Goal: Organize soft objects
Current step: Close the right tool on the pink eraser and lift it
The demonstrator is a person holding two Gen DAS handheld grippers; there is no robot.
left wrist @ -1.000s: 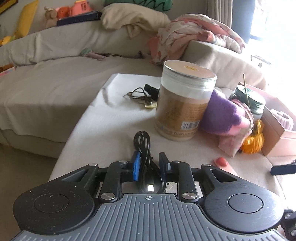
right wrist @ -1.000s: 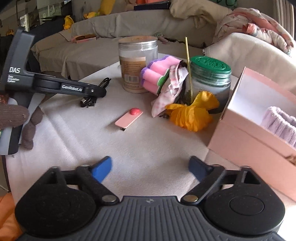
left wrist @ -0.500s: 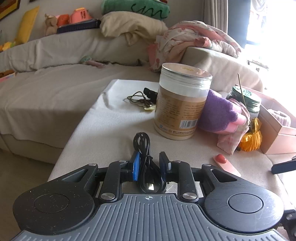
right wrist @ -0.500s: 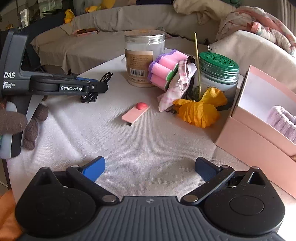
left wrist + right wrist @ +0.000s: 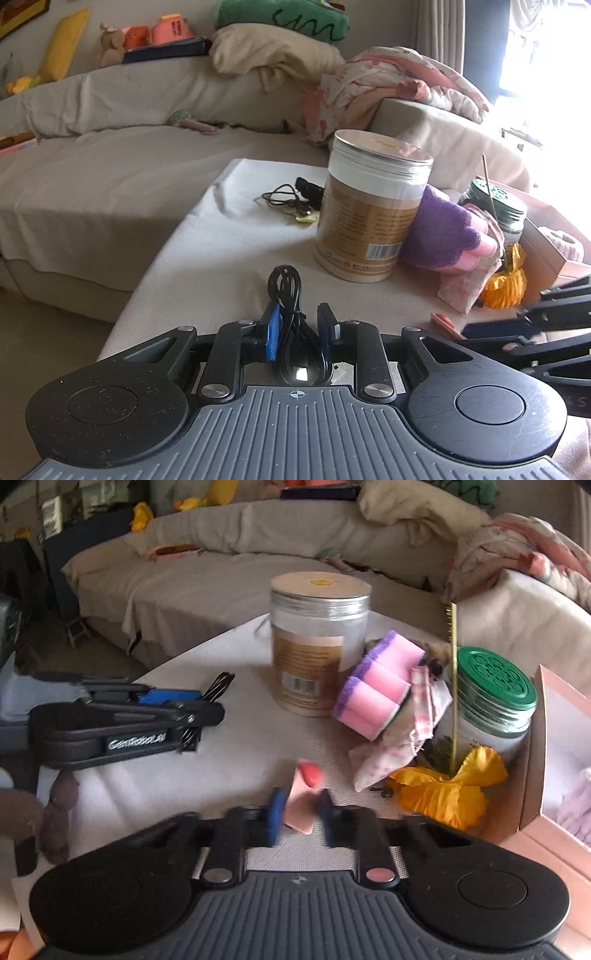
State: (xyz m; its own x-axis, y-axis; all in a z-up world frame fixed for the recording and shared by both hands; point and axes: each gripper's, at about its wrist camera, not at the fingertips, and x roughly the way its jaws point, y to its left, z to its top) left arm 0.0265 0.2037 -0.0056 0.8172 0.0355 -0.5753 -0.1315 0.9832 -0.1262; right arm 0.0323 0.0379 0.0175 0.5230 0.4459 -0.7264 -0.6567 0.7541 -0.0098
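The left gripper (image 5: 298,328) fingers clamp a coiled black cable (image 5: 291,314) off the table (image 5: 229,258), while the right gripper (image 5: 301,812) fingers, narrowly apart, straddle a flat pink piece (image 5: 303,794), apparently to gather it.

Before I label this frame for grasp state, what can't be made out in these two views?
- Right gripper: motion blur in the right wrist view; contact with the pink tag is unclear.
- Pink box: cut off by the right edge; only part of the knit item shows.
- Brown jar label: print too small in both views.
- Green-lidded jar: mostly hidden by the purple sponge in the left wrist view.
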